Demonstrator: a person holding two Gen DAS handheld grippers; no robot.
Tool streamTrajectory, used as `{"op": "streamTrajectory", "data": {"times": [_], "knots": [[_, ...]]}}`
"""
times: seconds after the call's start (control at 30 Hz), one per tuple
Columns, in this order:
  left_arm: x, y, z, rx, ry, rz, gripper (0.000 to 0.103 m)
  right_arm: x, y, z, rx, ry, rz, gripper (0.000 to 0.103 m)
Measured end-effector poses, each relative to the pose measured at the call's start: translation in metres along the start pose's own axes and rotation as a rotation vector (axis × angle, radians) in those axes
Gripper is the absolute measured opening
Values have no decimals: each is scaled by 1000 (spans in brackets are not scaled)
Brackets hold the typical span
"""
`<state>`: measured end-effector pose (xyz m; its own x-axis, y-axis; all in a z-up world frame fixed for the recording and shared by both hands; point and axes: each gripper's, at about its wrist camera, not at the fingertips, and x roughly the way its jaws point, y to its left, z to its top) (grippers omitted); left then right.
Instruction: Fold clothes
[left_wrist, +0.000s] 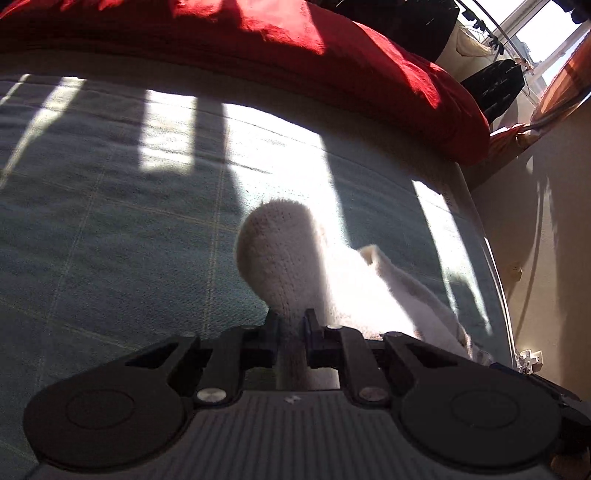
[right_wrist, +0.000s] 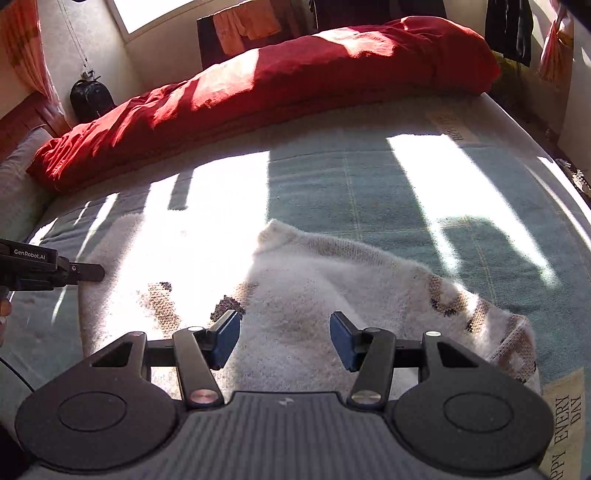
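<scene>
A white knitted sweater (right_wrist: 332, 273) with dark and tan pattern patches lies spread on the blue-green checked bed cover (right_wrist: 369, 184). In the left wrist view my left gripper (left_wrist: 291, 325) is shut on a fold of the white sweater (left_wrist: 280, 254), which bulges up ahead of the fingertips. My right gripper (right_wrist: 284, 332) hovers just above the sweater's near part, open, with nothing between its blue pads (right_wrist: 227, 338). The left gripper (right_wrist: 88, 273) shows at the far left of the right wrist view, at the sweater's left edge. One sleeve (right_wrist: 491, 325) reaches to the right.
A red duvet (right_wrist: 277, 85) is bunched along the far side of the bed. Dark clothes (right_wrist: 509, 29) hang at the back right, near a window. The bed's right edge (left_wrist: 495, 258) meets a beige wall. Strong sunlight stripes cross the cover.
</scene>
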<state>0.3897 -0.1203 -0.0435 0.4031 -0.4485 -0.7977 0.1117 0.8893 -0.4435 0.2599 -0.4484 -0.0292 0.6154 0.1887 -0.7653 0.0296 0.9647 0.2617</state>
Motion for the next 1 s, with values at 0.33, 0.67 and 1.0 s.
{"op": "streamTrajectory", "data": {"times": [0.33,0.67,1.0], "knots": [[1,9,-4,58,7,42,6,16,30,-2,-92,55,31,59],[10,18,-31,73,64,120,23,38,67,-4,-230,133,76,59],[-24,57,-47,74,19,230,37,75,191,-48,-586,344,188,68]]}}
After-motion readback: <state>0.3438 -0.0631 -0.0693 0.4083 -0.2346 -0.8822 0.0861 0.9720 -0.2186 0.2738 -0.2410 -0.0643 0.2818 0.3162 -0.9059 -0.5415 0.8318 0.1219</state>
